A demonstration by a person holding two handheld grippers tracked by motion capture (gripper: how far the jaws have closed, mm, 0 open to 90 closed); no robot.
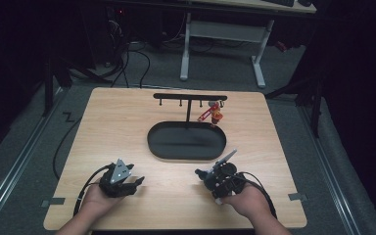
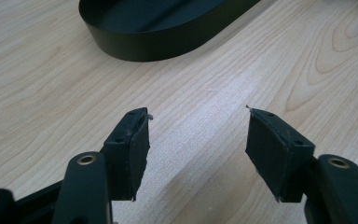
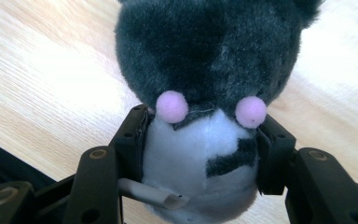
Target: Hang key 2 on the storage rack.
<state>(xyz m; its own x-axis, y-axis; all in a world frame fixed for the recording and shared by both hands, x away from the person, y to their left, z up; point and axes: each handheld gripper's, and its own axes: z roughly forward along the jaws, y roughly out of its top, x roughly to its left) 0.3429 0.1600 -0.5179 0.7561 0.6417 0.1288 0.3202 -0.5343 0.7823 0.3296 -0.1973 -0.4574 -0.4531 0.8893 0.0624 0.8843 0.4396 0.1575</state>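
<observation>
Right gripper [image 3: 200,140] clamps plush toy [image 3: 205,93] — bare table [image 1: 127,127] around — tray [image 1: 186,142] ahead

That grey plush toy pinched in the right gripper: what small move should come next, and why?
Probably lift the plush toy toward the hook stand. The right gripper already clamps its white belly, a red charm already hangs there, and other hooks look free.
</observation>
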